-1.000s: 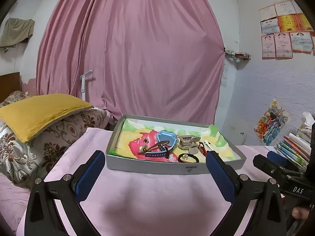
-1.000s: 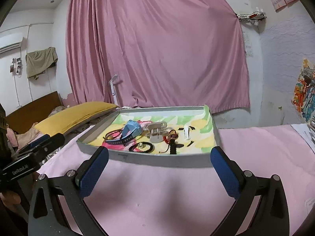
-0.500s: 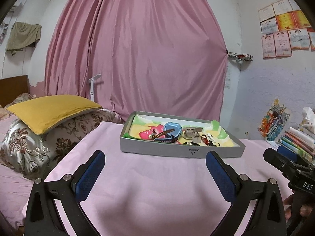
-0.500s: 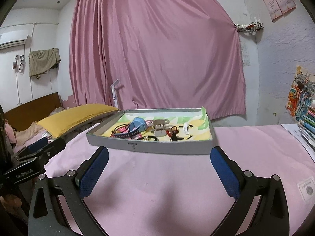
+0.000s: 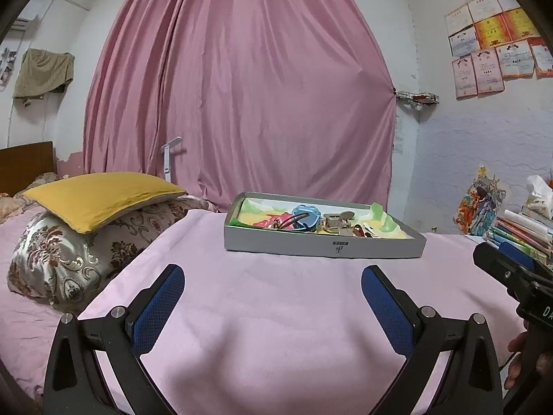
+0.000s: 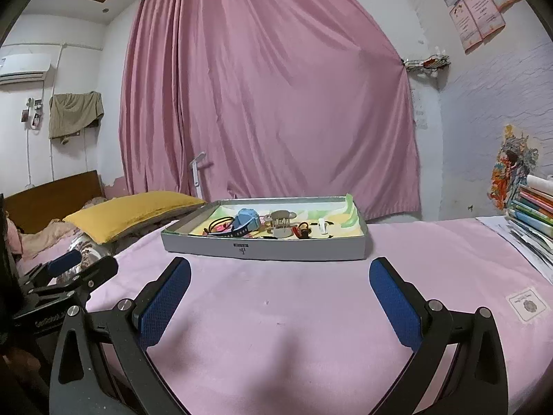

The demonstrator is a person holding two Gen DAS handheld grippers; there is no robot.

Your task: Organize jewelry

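both hand-held grippers wide apart, empty

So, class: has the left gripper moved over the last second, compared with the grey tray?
Yes. The left gripper has backed away from the grey tray and dropped lower; the tray looks smaller and its contents are less visible.

A home bedroom: pillow, bed, pink curtain

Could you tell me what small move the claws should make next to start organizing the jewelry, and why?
Probably bring the right claw forward toward the gray tray. Both it and the left claw are open and empty, hanging over the pink sheet short of the tray, while the hair clip, blue piece and bands all lie jumbled inside it, beyond reach from here.
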